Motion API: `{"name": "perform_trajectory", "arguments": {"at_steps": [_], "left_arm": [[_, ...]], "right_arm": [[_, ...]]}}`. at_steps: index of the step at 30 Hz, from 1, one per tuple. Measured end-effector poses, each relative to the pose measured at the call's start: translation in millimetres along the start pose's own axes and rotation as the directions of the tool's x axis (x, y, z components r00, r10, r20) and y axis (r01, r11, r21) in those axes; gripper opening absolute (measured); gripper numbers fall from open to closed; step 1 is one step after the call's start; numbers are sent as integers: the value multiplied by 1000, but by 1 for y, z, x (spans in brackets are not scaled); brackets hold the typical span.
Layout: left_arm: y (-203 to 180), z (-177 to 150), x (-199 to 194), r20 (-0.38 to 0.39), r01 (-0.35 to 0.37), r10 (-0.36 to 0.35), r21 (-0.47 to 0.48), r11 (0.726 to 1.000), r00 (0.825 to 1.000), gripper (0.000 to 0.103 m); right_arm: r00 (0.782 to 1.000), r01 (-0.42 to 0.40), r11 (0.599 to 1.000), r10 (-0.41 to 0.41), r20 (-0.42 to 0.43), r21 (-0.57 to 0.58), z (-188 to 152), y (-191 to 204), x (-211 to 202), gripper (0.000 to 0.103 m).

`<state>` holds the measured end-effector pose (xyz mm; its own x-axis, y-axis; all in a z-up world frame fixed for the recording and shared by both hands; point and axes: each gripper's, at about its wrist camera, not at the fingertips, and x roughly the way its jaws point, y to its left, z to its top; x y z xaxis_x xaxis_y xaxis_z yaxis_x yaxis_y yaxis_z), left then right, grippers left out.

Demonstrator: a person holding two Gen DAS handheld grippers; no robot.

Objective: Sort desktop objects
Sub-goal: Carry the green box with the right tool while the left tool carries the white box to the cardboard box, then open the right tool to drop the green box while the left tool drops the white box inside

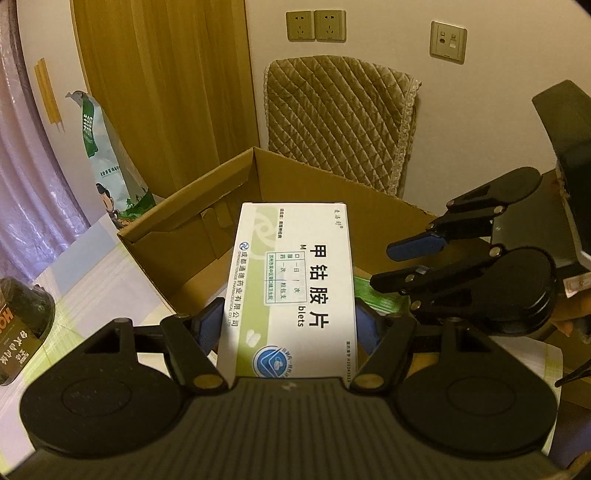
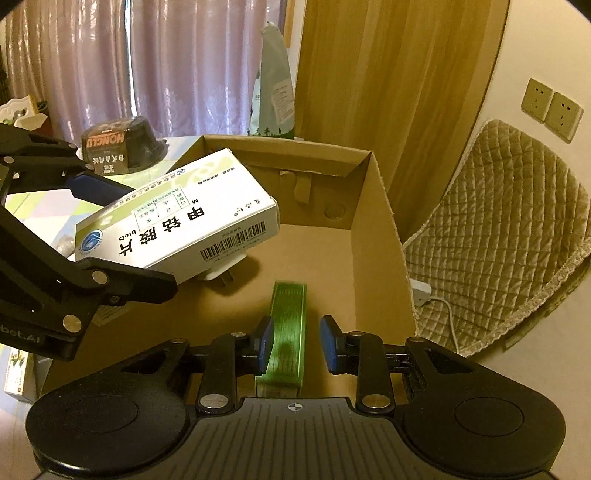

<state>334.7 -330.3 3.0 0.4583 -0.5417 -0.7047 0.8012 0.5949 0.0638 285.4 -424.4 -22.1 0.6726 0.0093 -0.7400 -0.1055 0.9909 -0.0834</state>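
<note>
The white rectangular cardboard medicine box (image 1: 295, 288), printed with black Chinese characters and a pale green band, is clamped between the blue pads of the left gripper (image 1: 291, 325), whose jaws are closed against the box's two long sides. The box is held in the air, tilted, above the near left part of the open brown corrugated cardboard carton (image 2: 373, 236); the right wrist view shows its barcoded edge (image 2: 232, 240) facing down toward the carton floor. A narrow green rectangular package (image 2: 288, 332) lies flat on the carton floor, lengthwise between the blue pads of the right gripper (image 2: 295, 343). The right gripper's jaws stand apart: the left pad is at or just beside the package's edge, and a visible gap separates the right pad from it, so the package is not clamped. A small white object (image 2: 221, 271) lies on the carton floor under the held box, mostly hidden. The carton rests on a pale patterned tabletop (image 1: 92, 280). A dark round lidded container with printed lettering (image 2: 122, 147) stands on the tabletop left of the carton. A green-and-white standing pouch (image 1: 107, 162) is behind the carton, before a tan curtain (image 1: 162, 92). A quilted tan cloth (image 1: 340, 118) hangs beyond the carton's far wall, below beige wall sockets (image 1: 316, 26).
</note>
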Motion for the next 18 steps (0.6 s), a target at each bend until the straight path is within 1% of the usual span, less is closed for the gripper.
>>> {"name": "perform_trajectory", "arguments": {"at_steps": [18], "left_arm": [[2, -1, 17, -32, 9, -9, -7, 1000, 999, 68]], "right_arm": [[1000, 20, 1000, -20, -20, 2, -5, 1, 0, 30]]}}
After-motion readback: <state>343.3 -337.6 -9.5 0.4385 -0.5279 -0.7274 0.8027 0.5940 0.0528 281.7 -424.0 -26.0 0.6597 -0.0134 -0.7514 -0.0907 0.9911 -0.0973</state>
